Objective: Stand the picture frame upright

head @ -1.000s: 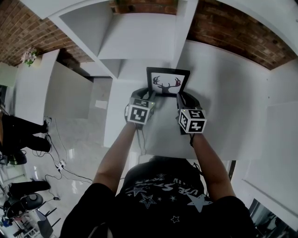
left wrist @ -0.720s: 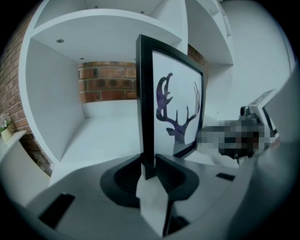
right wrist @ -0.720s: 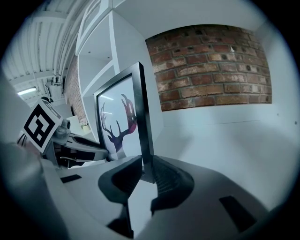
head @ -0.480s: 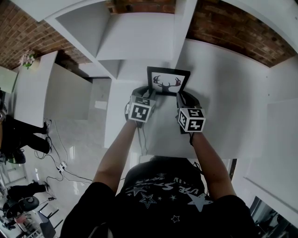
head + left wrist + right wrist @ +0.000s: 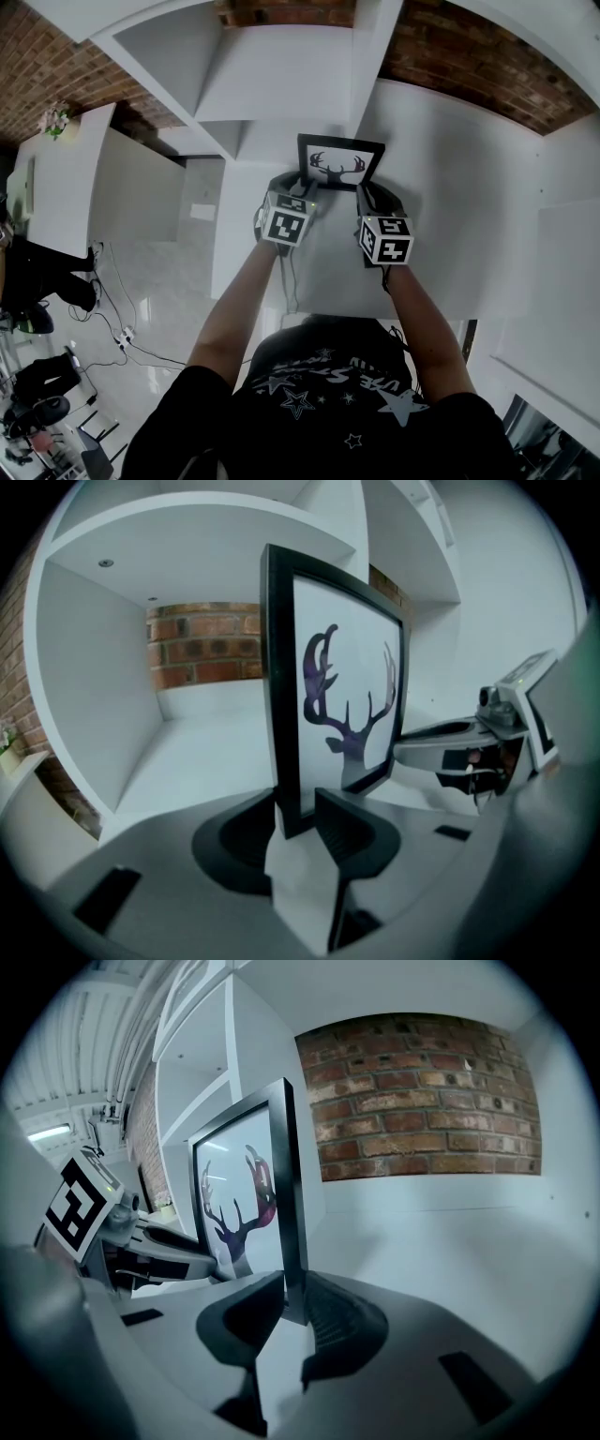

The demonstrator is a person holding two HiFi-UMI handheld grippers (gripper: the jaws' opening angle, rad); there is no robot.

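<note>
Light falls evenly from overhead, so the white shelving looks washed out and nearly shadowless in the head view, with a soft sheen on the glossy floor at 8 o'clock. Both gripper views are dimmer and bluish, ringed by a black vignette, with straight shelf edges bowed by the fisheye and the foreground at 6 o'clock smeared out of focus. In the right gripper view a ceiling strip light at 9 o'clock leaves faint streaks on the picture frame glass, while the brick wall stays sharp.
</note>
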